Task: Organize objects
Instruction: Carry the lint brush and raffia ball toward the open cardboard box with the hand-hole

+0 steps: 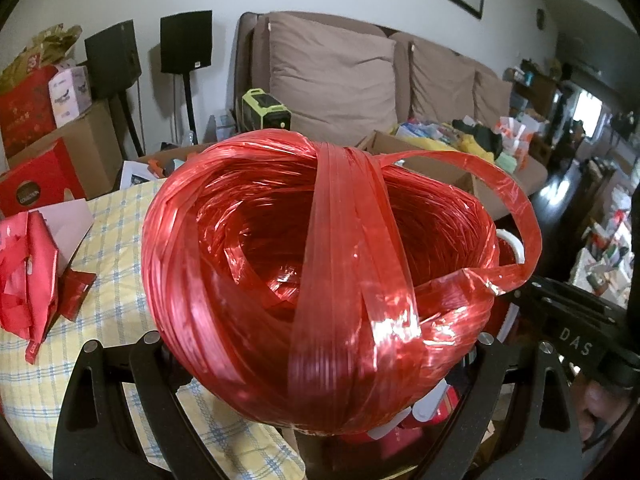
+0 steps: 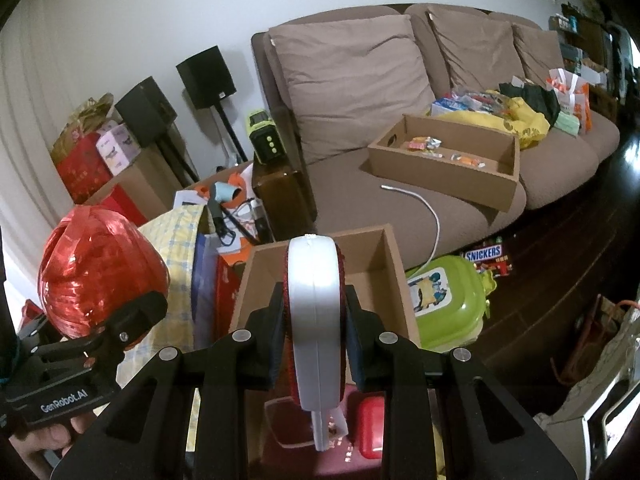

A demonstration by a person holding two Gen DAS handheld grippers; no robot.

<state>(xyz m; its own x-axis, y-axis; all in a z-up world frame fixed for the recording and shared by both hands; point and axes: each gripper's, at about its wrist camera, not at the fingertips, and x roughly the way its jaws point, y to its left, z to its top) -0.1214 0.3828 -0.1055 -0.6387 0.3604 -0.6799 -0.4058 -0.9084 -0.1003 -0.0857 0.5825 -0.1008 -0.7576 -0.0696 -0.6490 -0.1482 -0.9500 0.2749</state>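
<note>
The left gripper (image 2: 116, 320) is clamped around a big ball of red plastic twine (image 1: 320, 280), held up off the table; in the left wrist view the ball fills nearly the whole span between the fingers, and one loose strand (image 1: 520, 216) loops out to the right. Under it lies a yellow-and-blue checked tablecloth (image 1: 120, 240), with crumpled red bags (image 1: 28, 280) near its left edge. The cloth's bare middle stretch is the only open surface there.

The right gripper (image 2: 314, 328) pinches a white-rimmed red roll (image 2: 316, 320) on edge, its pads pressed to both flat faces. The roll hangs just above the near edge of an open cardboard box (image 2: 384, 264) whose inside looks mostly bare. A second, shallow cardboard tray (image 2: 440, 168) sits on the brown sofa (image 2: 360, 80) seat, holding a few small wrappers; a white cable (image 2: 432, 220) trails off the cushion edge.

Readable writing — "GenRobot.AI" on the left gripper's body, "DAS" on the right gripper's side in the left wrist view, and "SNICKERS" on a packet (image 2: 486, 254) on the dark floor beside a green lidded container (image 2: 452, 304).
</note>
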